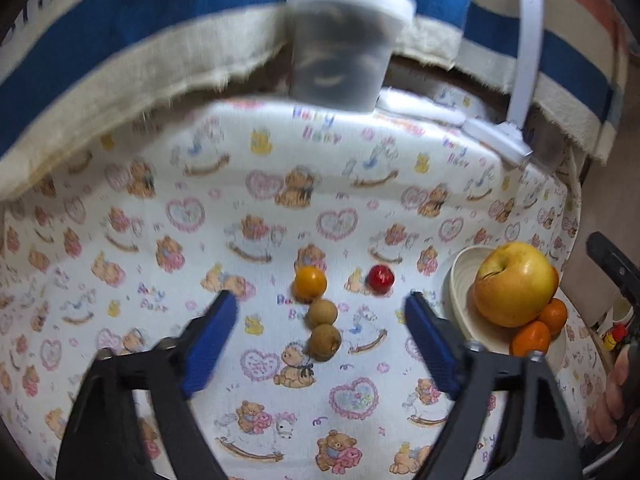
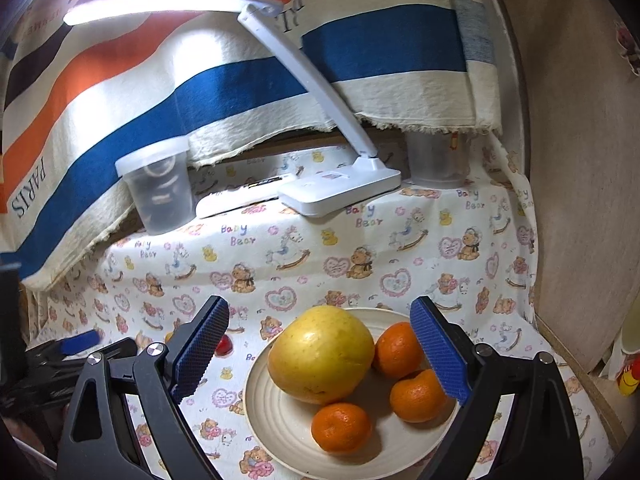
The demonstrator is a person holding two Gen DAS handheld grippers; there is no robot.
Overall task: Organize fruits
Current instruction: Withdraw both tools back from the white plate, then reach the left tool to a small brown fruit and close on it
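In the left wrist view my left gripper (image 1: 320, 312) is open above the table, its blue pads on either side of two brown longans (image 1: 322, 312) (image 1: 325, 342). A small orange fruit (image 1: 310, 283) and a small red fruit (image 1: 381, 278) lie just beyond. A cream plate (image 1: 460, 276) at the right holds a yellow apple (image 1: 516, 284) and tangerines (image 1: 530, 338). In the right wrist view my right gripper (image 2: 320, 340) is open and empty over the plate (image 2: 276, 412), which carries the apple (image 2: 322, 354) and three tangerines (image 2: 342, 426). The red fruit (image 2: 224, 345) shows left of the plate.
A teddy-bear-print cloth (image 2: 320, 248) covers the table. At the back stand a clear lidded container (image 2: 160, 192), a white desk lamp (image 2: 340, 192) and a second clear cup (image 2: 436, 160), under a hanging striped cloth (image 2: 240, 88). The left gripper (image 2: 76, 344) shows at the far left.
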